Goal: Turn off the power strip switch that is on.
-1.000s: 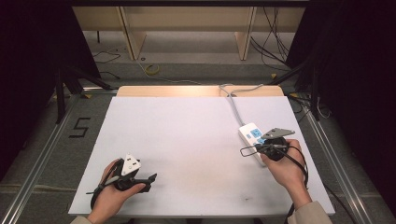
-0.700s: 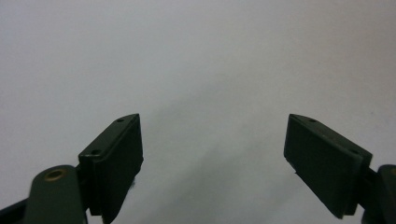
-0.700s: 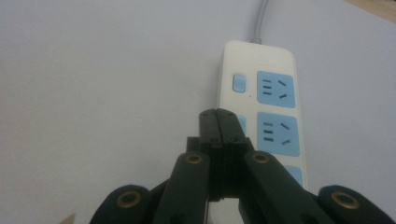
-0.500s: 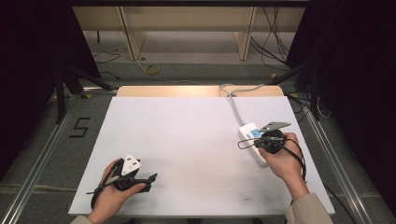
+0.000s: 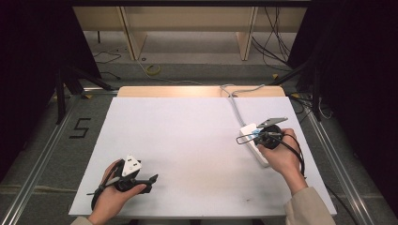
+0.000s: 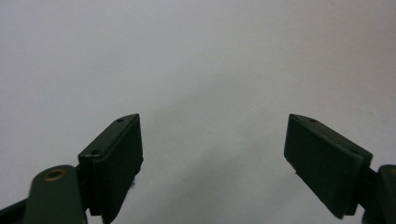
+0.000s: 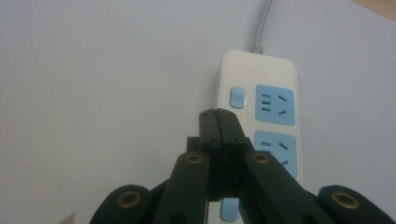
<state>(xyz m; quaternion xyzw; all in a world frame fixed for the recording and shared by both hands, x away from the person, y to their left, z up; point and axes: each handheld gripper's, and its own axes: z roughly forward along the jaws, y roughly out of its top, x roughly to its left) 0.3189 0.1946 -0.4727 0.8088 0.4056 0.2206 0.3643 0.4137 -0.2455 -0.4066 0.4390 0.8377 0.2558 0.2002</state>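
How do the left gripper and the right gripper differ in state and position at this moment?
The left gripper has its jaws wide apart with nothing between them; the right gripper has its jaws shut together. The left gripper is over bare white table, while the right gripper is above the white power strip with blue sockets. Both are black and held in a hand.

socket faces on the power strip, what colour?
Light blue on the white power strip; clearest in the right gripper view.

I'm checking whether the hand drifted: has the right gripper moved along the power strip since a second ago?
Yes. The right gripper has shifted up the power strip, toward the end where the cable leaves it, jaws shut and empty.
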